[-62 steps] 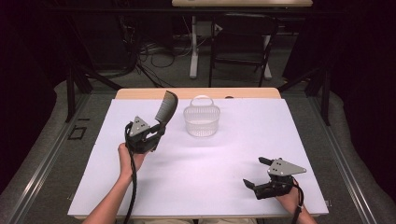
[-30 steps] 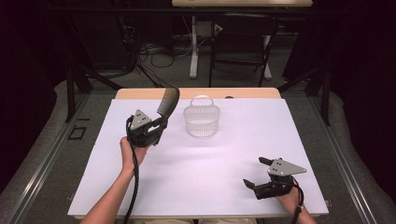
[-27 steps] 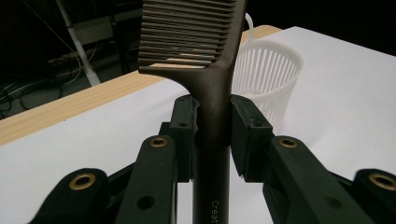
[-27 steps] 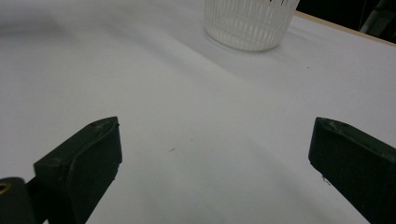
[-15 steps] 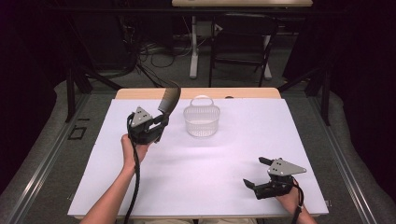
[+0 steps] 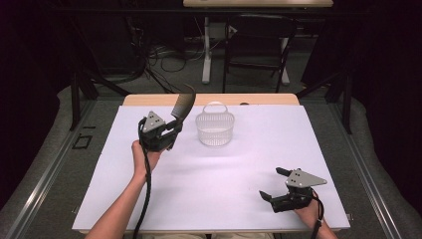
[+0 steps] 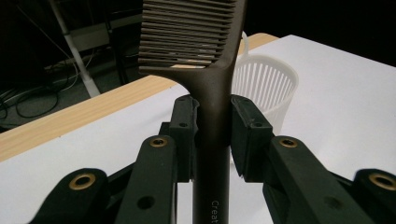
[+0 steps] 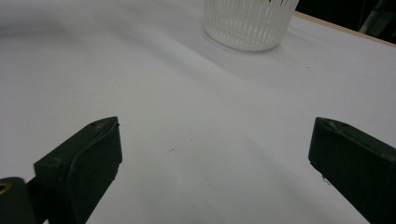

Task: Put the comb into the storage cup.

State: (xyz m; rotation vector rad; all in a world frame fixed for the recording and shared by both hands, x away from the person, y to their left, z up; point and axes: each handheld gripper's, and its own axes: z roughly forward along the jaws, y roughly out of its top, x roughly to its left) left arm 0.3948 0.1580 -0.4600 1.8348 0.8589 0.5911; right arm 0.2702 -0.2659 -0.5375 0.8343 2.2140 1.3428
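Dark brown plastic comb [image 7: 212, 116], clamped by handle in left gripper [image 6: 171, 130]: keep upright, carry over white slatted plastic basket [image 6: 215, 130] nr tabletop's far edge, release inside; right gripper [image 6: 272, 186] jaws wide, empty.

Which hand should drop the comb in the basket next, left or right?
Left, probably. The left gripper is clamped on the dark brown plastic comb, held up just beside the white slatted plastic basket. The right gripper sits open near the table's front edge, far from it.
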